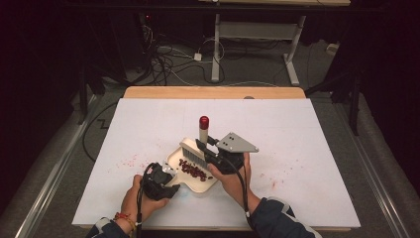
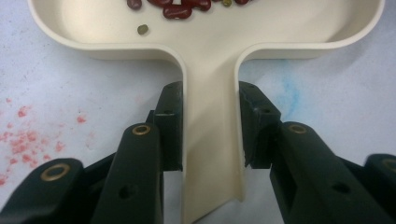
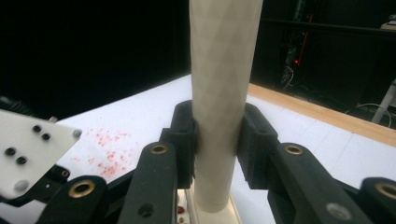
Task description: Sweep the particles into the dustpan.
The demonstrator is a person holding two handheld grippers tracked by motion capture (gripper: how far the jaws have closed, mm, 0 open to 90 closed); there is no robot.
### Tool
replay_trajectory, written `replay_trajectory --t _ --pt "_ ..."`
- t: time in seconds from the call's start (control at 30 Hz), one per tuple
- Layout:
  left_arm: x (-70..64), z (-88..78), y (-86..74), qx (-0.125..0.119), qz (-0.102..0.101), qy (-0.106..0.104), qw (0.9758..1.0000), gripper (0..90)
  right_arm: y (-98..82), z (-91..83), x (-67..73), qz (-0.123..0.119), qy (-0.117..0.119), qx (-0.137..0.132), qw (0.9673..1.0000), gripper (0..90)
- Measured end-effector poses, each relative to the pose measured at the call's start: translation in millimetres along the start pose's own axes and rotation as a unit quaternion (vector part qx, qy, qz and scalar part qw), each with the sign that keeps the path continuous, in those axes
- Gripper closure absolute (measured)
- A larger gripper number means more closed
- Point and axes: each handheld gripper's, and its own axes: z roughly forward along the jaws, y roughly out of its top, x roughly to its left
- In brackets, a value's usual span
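Observation:
A cream dustpan point(image 1: 198, 184) lies on the white table, with several dark red beans point(image 1: 192, 170) in its tray. My left gripper point(image 1: 171, 179) is shut on the dustpan's handle point(image 2: 212, 154), its jaws pressed on both sides. A cream hand brush point(image 1: 190, 150) with a red-capped handle point(image 1: 203, 127) stands bristles down at the pan's far edge. My right gripper point(image 1: 208, 148) is shut on the brush handle point(image 3: 222, 93), which rises upright between its jaws. Beans point(image 2: 177, 10) show at the top of the left gripper view.
Red stains point(image 1: 130, 161) speckle the table point(image 1: 297, 129) left of the pan, with fainter ones point(image 1: 277, 171) to the right. A wooden strip point(image 1: 213, 92) runs along the table's far edge. Cables and a desk frame point(image 1: 257, 44) lie on the floor beyond.

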Motion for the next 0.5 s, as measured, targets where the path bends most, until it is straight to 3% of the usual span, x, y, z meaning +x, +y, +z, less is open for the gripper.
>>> replay_trajectory --t 0.17,0.27,0.5 --pt "2.9 -3.0 -3.9 0.001 0.007 0.004 1.0 64.0 9.0 -8.4 -11.7 0.012 -0.006 -0.018 0.9997 70.8" --pt "6.7 -6.8 -5.6 0.005 0.009 0.002 0.9999 64.0 13.3 -14.0 -17.8 0.004 -0.022 -0.029 0.9993 70.8" --pt "9.4 -11.0 -11.2 0.017 0.014 -0.007 0.9997 64.0 14.8 -21.3 -34.0 -0.013 -0.051 -0.024 0.9983 70.8"
